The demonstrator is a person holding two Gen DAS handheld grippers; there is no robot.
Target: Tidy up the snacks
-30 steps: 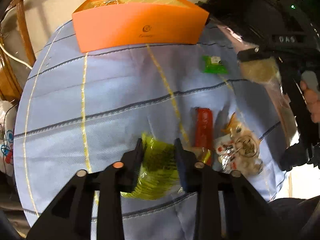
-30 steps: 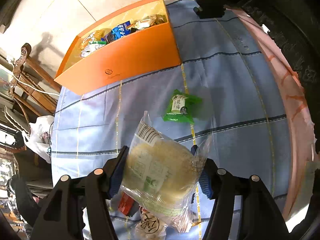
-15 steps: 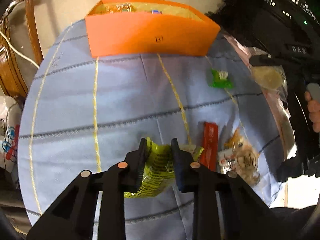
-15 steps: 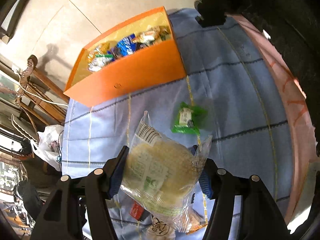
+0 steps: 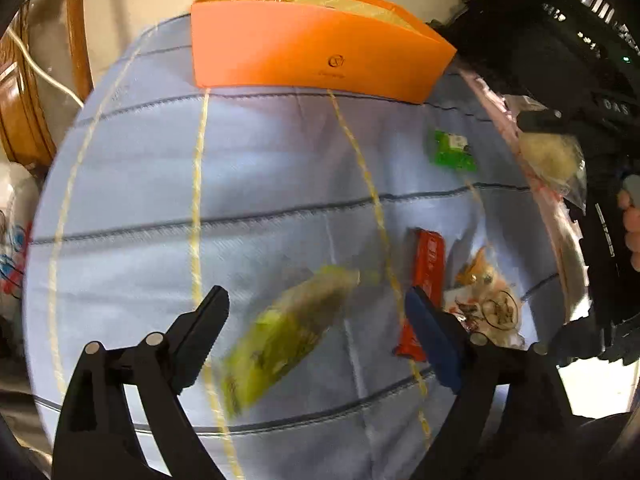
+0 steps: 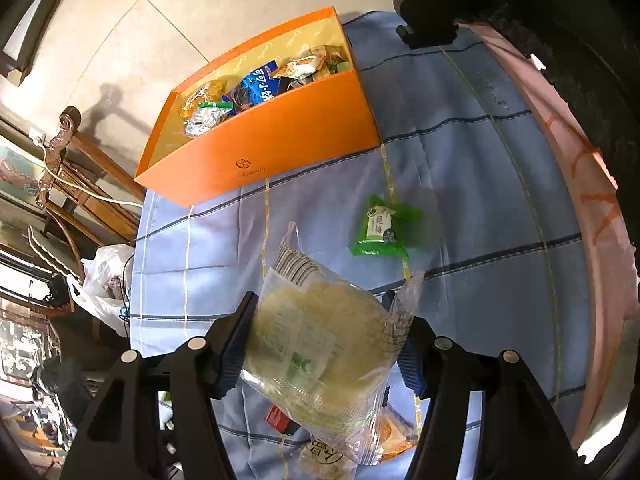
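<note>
Left gripper (image 5: 316, 312) opening wide, yellow-green packet (image 5: 288, 332) loose between; right gripper (image 6: 324, 332) clamps bread packet (image 6: 324, 340), near orange box (image 6: 272, 140).

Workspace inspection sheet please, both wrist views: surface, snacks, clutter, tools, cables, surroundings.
Surface: blue checked tablecloth, pink edge at its far side.
Job's things: orange box holds several snacks; small green packet, red bar and printed packet lie loose on the cloth.
Clutter: nothing seen.
Grippers: left tool jaws opening, blurred yellow-green packet between them, untouched; right tool clamps a clear-wrapped cake.
Cables: white cord by the chair.
Surroundings: wooden chair, white plastic bag, tiled floor.
</note>
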